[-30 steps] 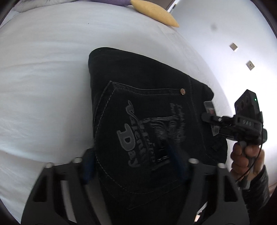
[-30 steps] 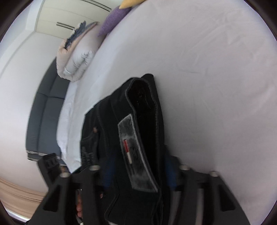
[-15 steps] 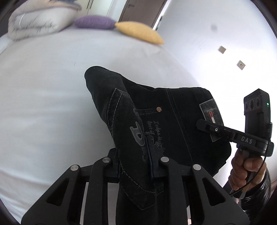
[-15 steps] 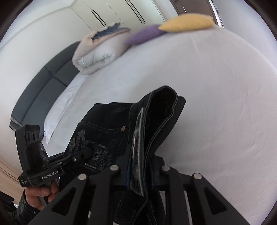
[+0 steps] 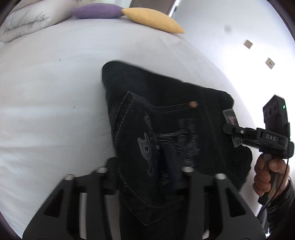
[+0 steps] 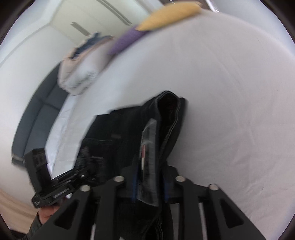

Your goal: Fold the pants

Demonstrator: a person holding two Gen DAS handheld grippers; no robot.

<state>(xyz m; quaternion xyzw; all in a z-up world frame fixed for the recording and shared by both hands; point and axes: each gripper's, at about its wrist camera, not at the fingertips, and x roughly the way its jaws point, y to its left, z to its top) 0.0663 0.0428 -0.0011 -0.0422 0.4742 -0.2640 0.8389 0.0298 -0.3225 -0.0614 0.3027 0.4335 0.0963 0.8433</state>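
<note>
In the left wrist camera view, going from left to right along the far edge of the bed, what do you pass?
White folded duvet → purple pillow → yellow pillow, whose tip overlaps the purple one; then the white wall with two small square plates.

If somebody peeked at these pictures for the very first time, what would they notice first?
Probably the black pants, held up over the white bed in the middle of both views. The left hand-held gripper pinches the printed back pocket, and the right hand-held gripper pinches the waistband by the grey label. At the far end of the bed lie a purple pillow and a yellow pillow.
</note>
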